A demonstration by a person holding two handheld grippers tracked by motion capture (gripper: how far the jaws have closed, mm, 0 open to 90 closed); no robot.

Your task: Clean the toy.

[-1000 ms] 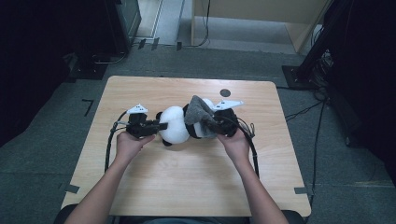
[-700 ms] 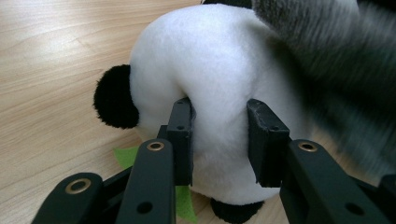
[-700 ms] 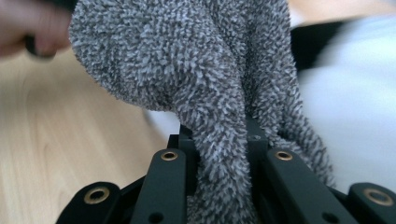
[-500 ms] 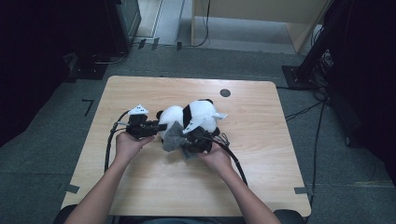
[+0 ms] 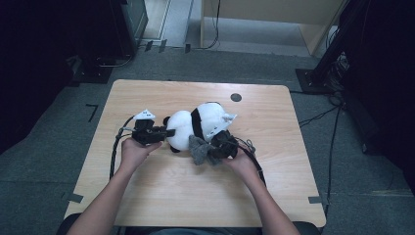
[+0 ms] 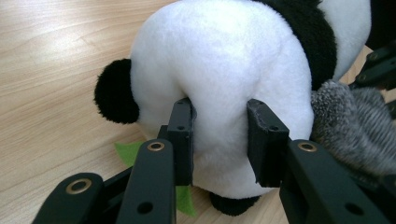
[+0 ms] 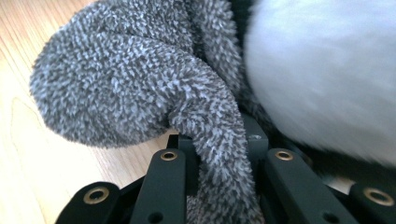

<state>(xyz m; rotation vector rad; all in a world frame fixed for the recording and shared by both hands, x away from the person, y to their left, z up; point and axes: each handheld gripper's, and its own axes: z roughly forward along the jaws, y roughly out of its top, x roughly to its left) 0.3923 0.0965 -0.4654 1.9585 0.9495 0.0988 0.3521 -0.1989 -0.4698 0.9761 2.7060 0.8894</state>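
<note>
- On pale wooden table (image 5: 161, 196): left gripper (image 6: 219, 135) pinching black-and-white plush panda (image 5: 195, 125); right gripper (image 7: 219, 154) clamped on fuzzy grey cloth (image 7: 140, 79).
- Next, probably: drawing cloth across panda, holding toy steady.

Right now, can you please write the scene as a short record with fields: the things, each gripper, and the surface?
toy: plush panda, white with black band, lying on its side
cloth: grey fuzzy cloth, against the panda's near side
left gripper: jaws pinch the panda's white body
right gripper: jaws shut on a strand of the grey fuzzy cloth
surface: wooden table
other: green felt piece under the panda
</note>
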